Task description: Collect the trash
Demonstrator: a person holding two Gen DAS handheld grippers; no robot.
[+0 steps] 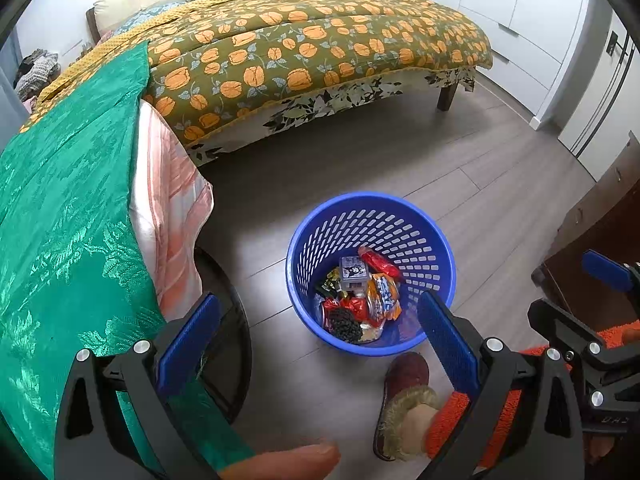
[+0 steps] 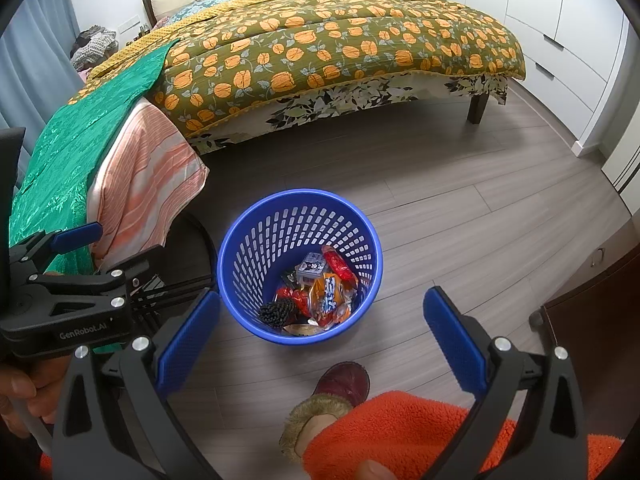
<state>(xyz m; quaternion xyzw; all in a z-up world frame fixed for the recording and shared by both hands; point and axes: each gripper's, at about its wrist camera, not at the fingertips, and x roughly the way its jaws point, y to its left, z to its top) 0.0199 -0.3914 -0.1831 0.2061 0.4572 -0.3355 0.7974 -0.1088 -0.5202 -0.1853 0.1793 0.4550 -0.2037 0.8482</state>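
Note:
A blue slotted basket (image 1: 434, 240) (image 2: 260, 236) stands on the wood floor with several snack wrappers (image 1: 362, 296) (image 2: 320, 292) lying in its bottom. My left gripper (image 1: 320, 328) hovers open above the basket's near side, nothing between its blue pads. My right gripper (image 2: 320, 328) is also open and empty, held just short of the basket. In the left wrist view the right gripper (image 1: 592, 296) shows at the right edge. In the right wrist view the left gripper (image 2: 68, 256) shows at the left, held by a hand.
A bed (image 1: 320, 52) (image 2: 340, 48) with an orange-flowered quilt fills the back. A green cloth (image 1: 68, 208) over a striped pink cover hangs at the left. A person's slippered foot (image 1: 404, 404) (image 2: 340, 396) and orange sleeve stand near the basket. Dark wooden furniture (image 1: 600, 240) is at the right.

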